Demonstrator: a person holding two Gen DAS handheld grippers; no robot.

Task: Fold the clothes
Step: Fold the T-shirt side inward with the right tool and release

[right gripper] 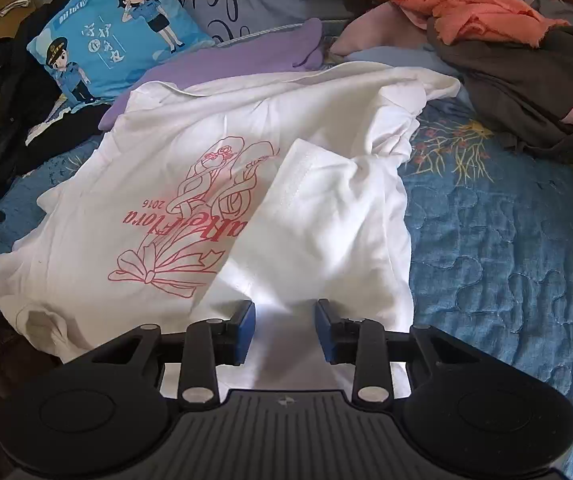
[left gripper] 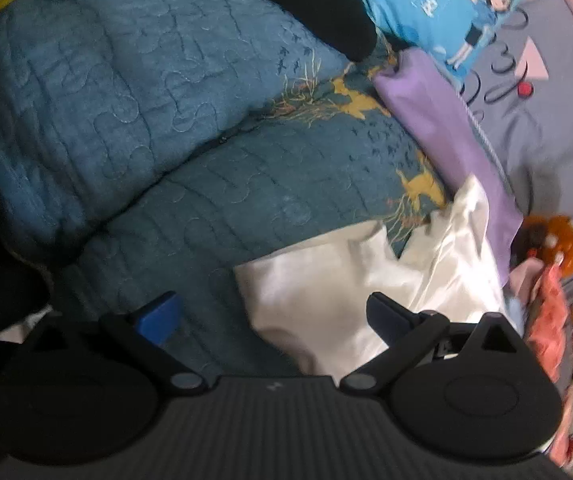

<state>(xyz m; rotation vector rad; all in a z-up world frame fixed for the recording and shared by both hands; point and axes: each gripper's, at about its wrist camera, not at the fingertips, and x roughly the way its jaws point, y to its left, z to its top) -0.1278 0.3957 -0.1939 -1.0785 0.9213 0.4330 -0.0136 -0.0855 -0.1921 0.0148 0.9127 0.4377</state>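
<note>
Shirt [right gripper: 246,184] lies dead ahead of R claw [right gripper: 285,330], folded flap between its parted, empty fingers. L claw [left gripper: 274,320] spread wide, empty; shirt's edge ahead-right. R nearer.

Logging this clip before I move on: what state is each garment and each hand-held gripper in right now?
White T-shirt: spread on the quilt, print up, one side folded inward over the print.
Left hand-held gripper: open wide, holding nothing, at the shirt's edge.
Right hand-held gripper: open, fingers either side of shirt fabric, not clamped.
Purple garment: unfolded, partly under the shirt.
Dark grey garment: crumpled heap.
Coral cloth: bunched on the grey heap.
</note>
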